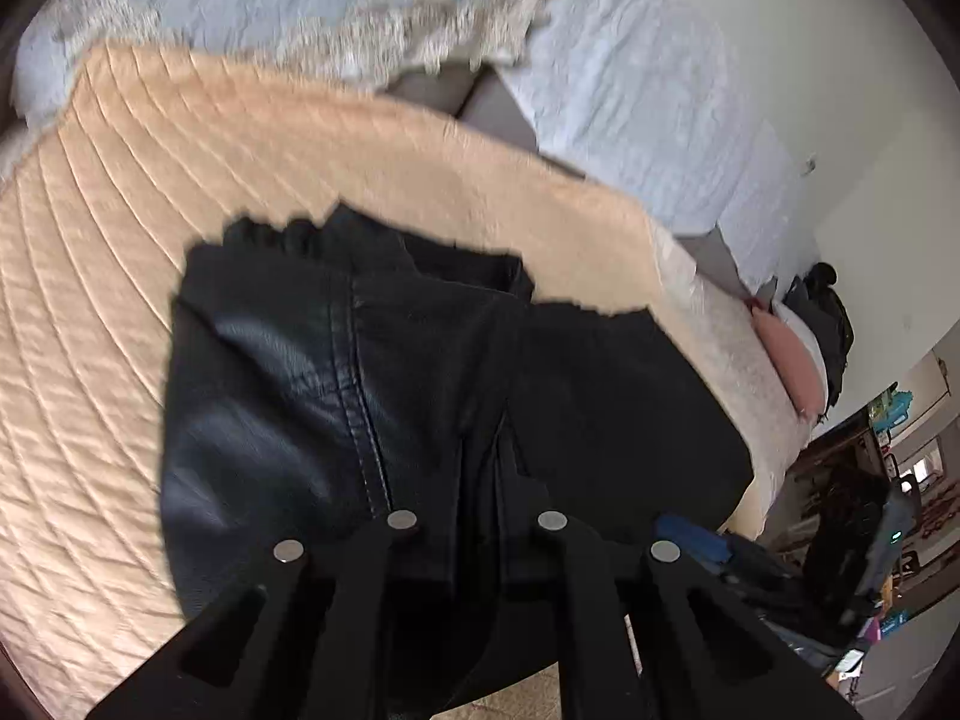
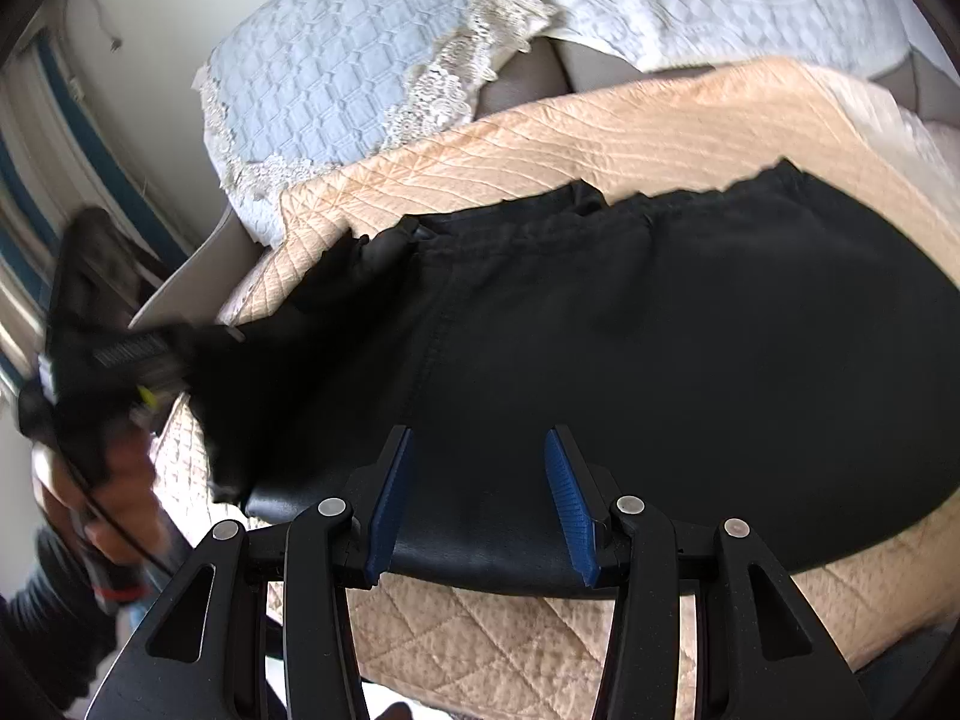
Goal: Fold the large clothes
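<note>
One black jacket (image 1: 372, 396) on one quilt (image 1: 108, 312); left gripper (image 1: 477, 531) grips it.

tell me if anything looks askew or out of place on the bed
The black leather garment lies crooked on the peach quilted cover, its near edge spilling over the cover's front edge. One end is bunched up where the left gripper pinches it. Nothing looks damaged.

I note the garment (image 1: 288, 372) is black leather-like cloth, glossy with stitched seams. The quilt (image 1: 90, 276) beneath is peach, stitched, faintly satin. The cover (image 2: 324, 90) is pale blue textured cloth with lace trim. My right gripper's (image 2: 480, 504) pads (image 2: 564, 498) are ribbed blue plastic on matt black arms.
</note>
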